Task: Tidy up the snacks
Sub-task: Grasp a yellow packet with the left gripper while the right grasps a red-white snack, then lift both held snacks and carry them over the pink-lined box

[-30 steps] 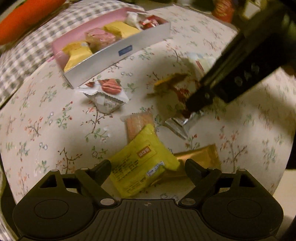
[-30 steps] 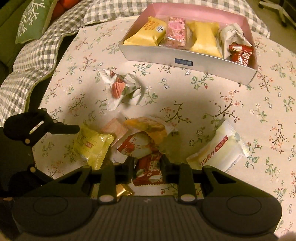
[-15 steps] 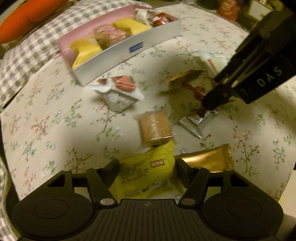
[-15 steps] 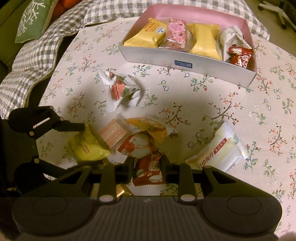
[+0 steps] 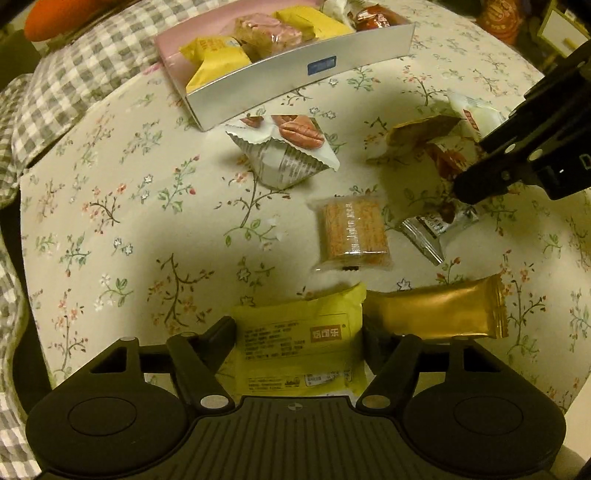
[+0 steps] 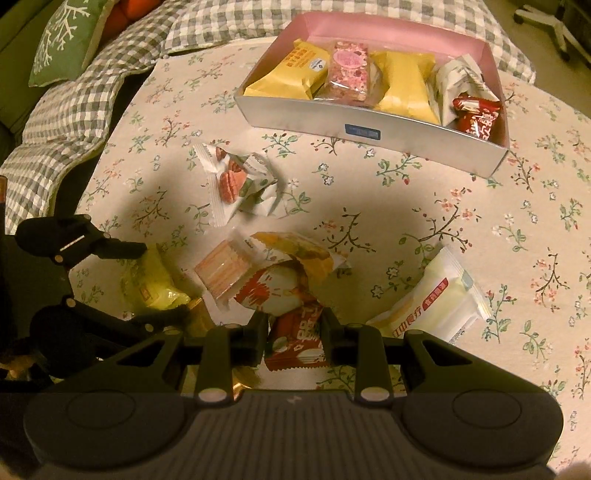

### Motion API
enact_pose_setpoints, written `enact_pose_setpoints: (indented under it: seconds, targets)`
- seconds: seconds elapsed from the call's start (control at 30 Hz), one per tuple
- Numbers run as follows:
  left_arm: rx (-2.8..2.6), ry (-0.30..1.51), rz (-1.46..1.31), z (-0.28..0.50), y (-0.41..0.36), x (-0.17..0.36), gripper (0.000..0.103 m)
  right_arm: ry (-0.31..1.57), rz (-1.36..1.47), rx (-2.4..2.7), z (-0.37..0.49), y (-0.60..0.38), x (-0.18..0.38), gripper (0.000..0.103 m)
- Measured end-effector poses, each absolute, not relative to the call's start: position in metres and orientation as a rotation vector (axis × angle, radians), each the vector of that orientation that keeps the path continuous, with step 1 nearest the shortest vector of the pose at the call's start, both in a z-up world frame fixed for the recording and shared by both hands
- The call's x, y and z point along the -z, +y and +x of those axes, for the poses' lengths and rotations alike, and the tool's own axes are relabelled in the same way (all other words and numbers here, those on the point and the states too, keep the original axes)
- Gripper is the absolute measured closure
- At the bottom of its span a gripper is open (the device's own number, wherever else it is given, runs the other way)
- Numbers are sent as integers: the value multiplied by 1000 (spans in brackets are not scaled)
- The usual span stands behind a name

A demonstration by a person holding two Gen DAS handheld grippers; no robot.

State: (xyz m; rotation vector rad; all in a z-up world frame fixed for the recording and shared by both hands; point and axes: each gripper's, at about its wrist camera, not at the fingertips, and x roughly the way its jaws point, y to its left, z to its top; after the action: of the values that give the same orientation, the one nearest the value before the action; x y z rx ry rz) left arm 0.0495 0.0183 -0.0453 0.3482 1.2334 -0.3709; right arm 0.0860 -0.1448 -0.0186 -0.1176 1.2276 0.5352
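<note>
A pink-lined silver box at the far side of the floral table holds several wrapped snacks. My left gripper is closed around a yellow snack packet, also seen in the right wrist view. My right gripper is shut on a red-and-white snack packet; it shows in the left wrist view over the pile. Loose snacks lie between: a pecan packet, a clear-wrapped wafer, a gold bar, a cream packet.
A grey checked blanket and a green pillow lie at the left past the table edge. An orange cushion lies behind the box. A chair base stands at the far right.
My left gripper has moved forward around the yellow packet and closed on it. The wafer slid away from the yellow packet. My right gripper stays shut on the red packet.
</note>
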Motion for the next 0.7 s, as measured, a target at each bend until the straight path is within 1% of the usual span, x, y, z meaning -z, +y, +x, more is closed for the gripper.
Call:
enact_pose_setpoints:
  seconds: [0.37,0.5,0.57,0.67,0.7]
  targets:
    - [337,1218,301,54,23,37,46,1204,-89,-516,88,-151,13,76]
    - [320,1195,264,57,29,27,60,1196,-76,-509,89,-154,11,76]
    - [305,1181,254,60,32,22,62,1193,-73,-507,89,-155,10,76]
    - [272,1158,260,63,36,16,68,1193,-78,-505,89,-154,11,76]
    - [260,1148,255,64,38,13,73,1192,-78,-506,89,-154,11,76]
